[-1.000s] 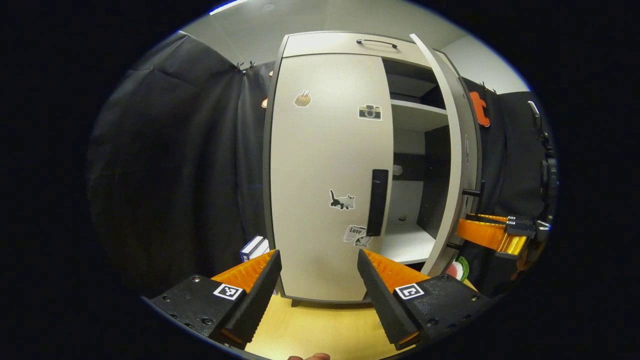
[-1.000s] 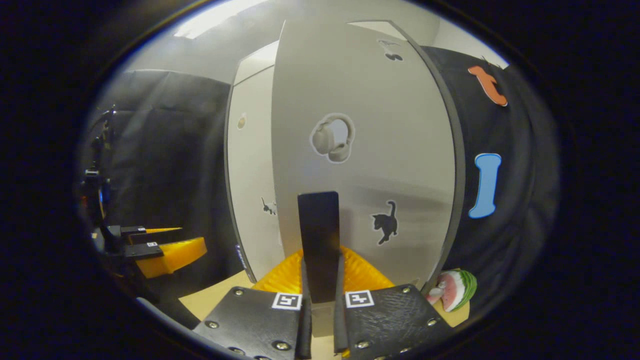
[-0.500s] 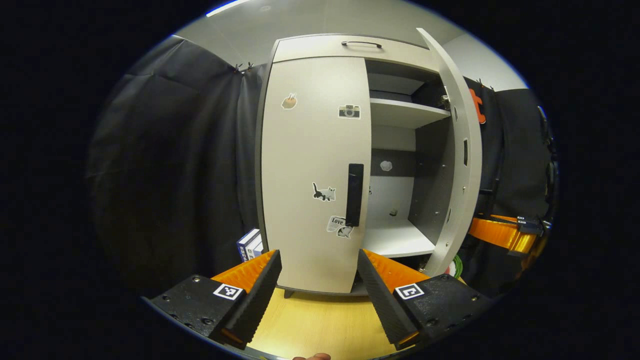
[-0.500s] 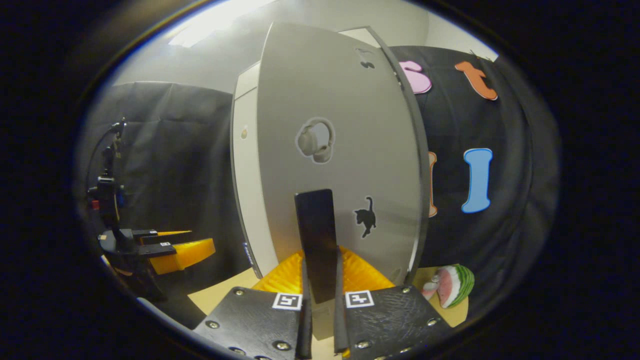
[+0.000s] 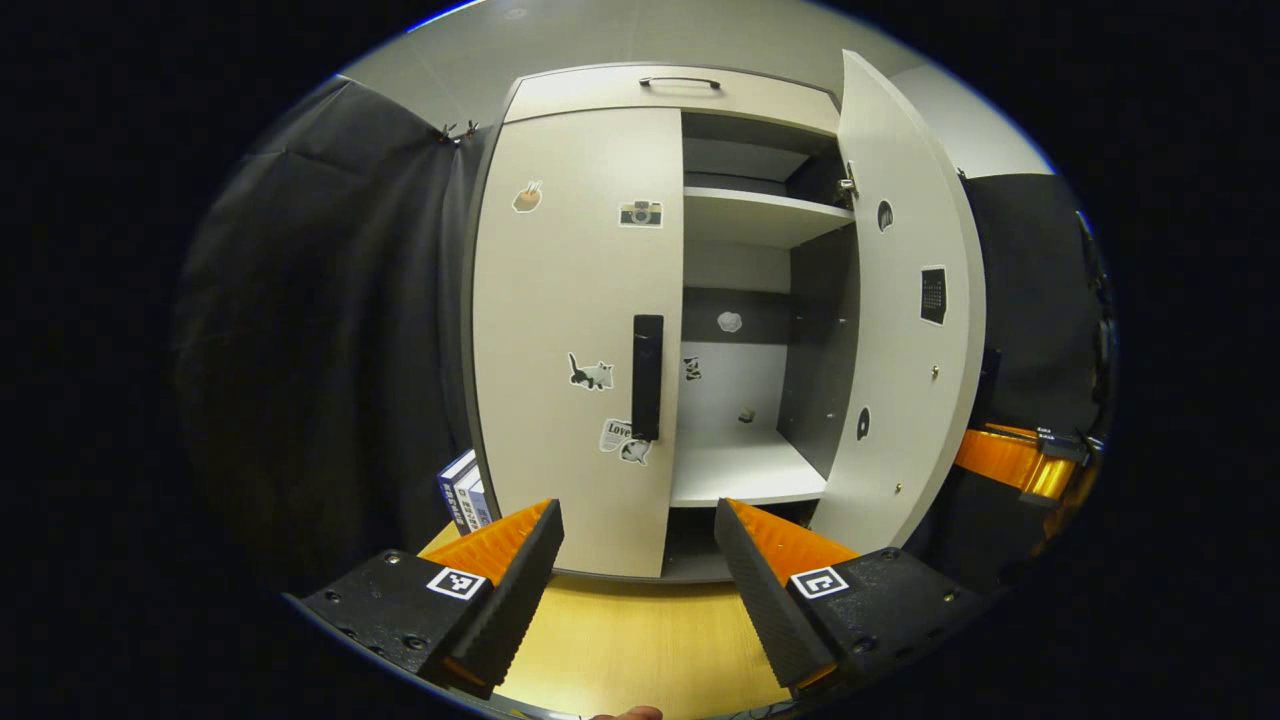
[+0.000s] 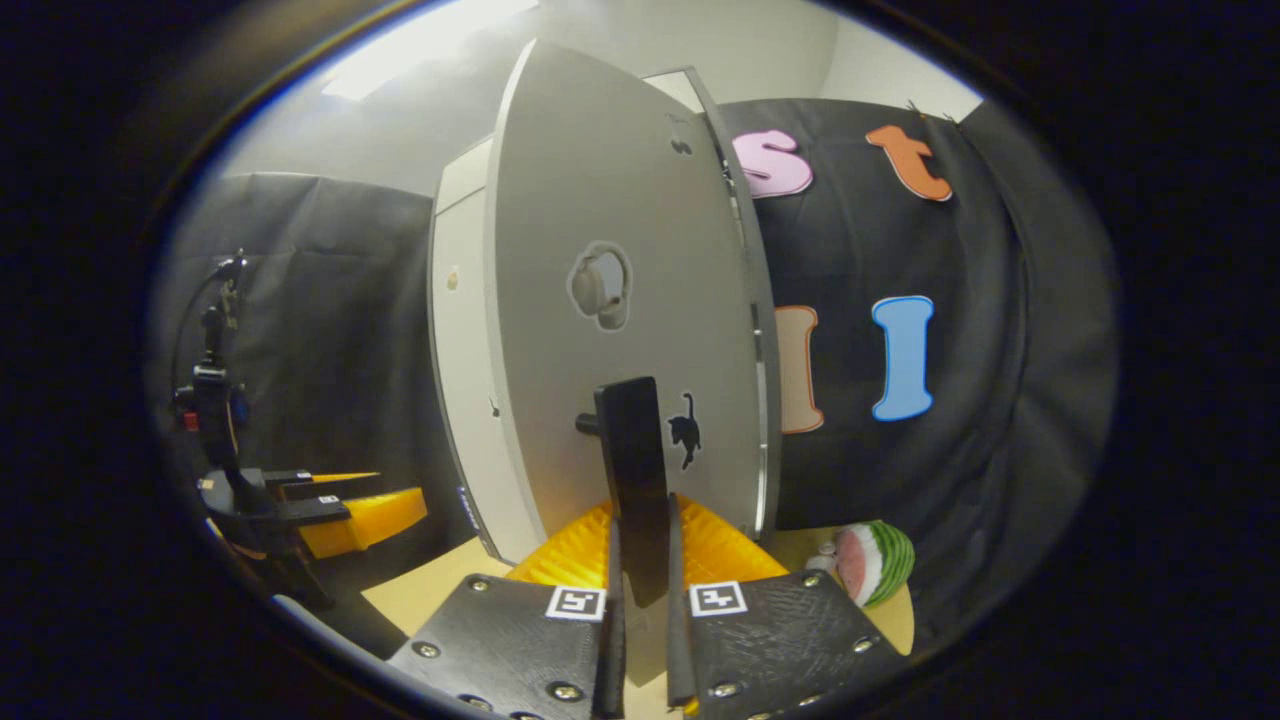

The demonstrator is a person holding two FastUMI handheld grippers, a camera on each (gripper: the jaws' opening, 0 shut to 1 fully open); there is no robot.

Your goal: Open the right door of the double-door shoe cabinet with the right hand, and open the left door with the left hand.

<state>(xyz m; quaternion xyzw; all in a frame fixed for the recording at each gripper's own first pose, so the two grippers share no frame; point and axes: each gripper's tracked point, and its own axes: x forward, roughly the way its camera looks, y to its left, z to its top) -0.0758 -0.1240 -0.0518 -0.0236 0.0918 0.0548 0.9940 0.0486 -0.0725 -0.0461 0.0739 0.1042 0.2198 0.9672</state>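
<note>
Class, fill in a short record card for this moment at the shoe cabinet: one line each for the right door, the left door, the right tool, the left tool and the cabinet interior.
right door: swung wide open
right door handle: clamped between both fingers of the right tool
right tool: shut on the handle
left door: closed
left door handle: untouched
left tool: open, held short of the left door
cabinet interior: shelf in view

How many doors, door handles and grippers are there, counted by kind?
Doors: 2, left door shut, right door open.
Door handles: 2, left handle, right handle.
Grippers: 2, left gripper, right gripper.
Total: 6.
</note>
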